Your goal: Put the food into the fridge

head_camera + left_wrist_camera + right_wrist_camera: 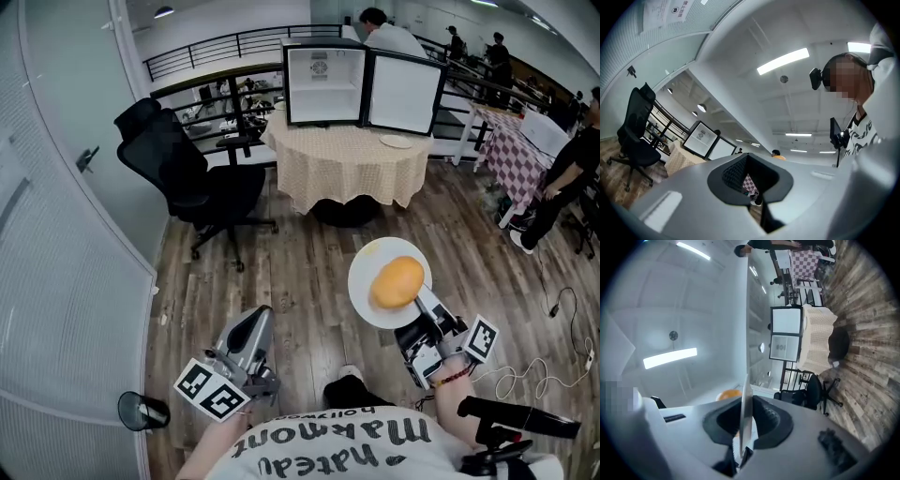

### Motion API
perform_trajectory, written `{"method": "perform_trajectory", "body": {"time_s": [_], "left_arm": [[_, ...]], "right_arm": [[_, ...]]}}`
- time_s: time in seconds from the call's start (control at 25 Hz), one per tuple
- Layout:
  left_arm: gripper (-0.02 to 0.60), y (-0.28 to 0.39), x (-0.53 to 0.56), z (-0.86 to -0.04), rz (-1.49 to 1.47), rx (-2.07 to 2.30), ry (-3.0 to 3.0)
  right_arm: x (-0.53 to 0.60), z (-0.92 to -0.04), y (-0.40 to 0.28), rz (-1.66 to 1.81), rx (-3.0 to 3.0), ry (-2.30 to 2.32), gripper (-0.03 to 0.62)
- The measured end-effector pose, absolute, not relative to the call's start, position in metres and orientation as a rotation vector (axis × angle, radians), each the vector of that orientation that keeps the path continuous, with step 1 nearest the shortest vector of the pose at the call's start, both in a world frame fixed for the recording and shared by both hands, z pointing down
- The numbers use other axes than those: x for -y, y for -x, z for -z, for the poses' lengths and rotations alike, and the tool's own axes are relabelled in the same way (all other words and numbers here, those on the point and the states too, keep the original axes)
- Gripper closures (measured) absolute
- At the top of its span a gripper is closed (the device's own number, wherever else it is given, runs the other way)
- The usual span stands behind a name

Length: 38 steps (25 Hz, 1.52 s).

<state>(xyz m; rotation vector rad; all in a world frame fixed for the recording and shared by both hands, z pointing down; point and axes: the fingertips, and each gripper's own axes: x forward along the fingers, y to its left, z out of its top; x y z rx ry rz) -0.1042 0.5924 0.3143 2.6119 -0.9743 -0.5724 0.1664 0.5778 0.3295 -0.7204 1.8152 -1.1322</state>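
Head view: right gripper [418, 305] is clamped on a round white plate [366, 267] carrying an orange round bun [397, 281], at 4 o'clock. The white mini fridge [323, 84] stands open at 12. Left gripper view: left gripper [749, 180] clenched, empty. Right gripper view: plate rim pinched edge-on.

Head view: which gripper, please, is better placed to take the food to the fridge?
Right: the right gripper clamps the round white plate bearing the orange bun; the left gripper is empty.

Shirt lettering [349, 444] and the wall sign [670, 9] cannot be read.
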Motion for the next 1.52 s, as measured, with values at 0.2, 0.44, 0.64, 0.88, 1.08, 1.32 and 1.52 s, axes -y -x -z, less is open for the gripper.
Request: {"method": "perform_trajectory", "body": {"time_s": [0.2,0.44,0.64,0.88,1.08,1.32,1.52], "left_arm": [[0.581,0.099,-0.559,-0.323,0.538,0.939,-2.598],[0.578,0.093,-0.481,-0.308,0.509,0.977,-2.598],[0.578,0.073,-0.445,-0.323,0.534,0.985,-2.616],[0.577,0.058,-0.349,-0.302,0.558,1.032,-2.603],[0.577,0.032,-0.320,-0.321,0.479,1.014,-2.636],[0.577,0.037,-0.277,-0.333,0.440,0.997,-2.611],[0.577,0.023,-0.247,-0.348,0.422,1.018,-2.584]], "right_arm": [[-0.531,-0.331,-0.152,1.136,-1.816,0.670,0.554],[-0.442,-0.312,-0.152,1.146,-1.862,0.612,0.554],[-0.393,-0.318,-0.171,1.109,-1.893,0.568,0.554],[-0.290,-0.299,-0.188,1.125,-1.928,0.552,0.554],[-0.258,-0.312,-0.201,1.115,-1.926,0.515,0.554],[-0.213,-0.325,-0.183,1.170,-1.918,0.505,0.554],[-0.190,-0.351,-0.174,1.252,-1.901,0.472,0.554]]}}
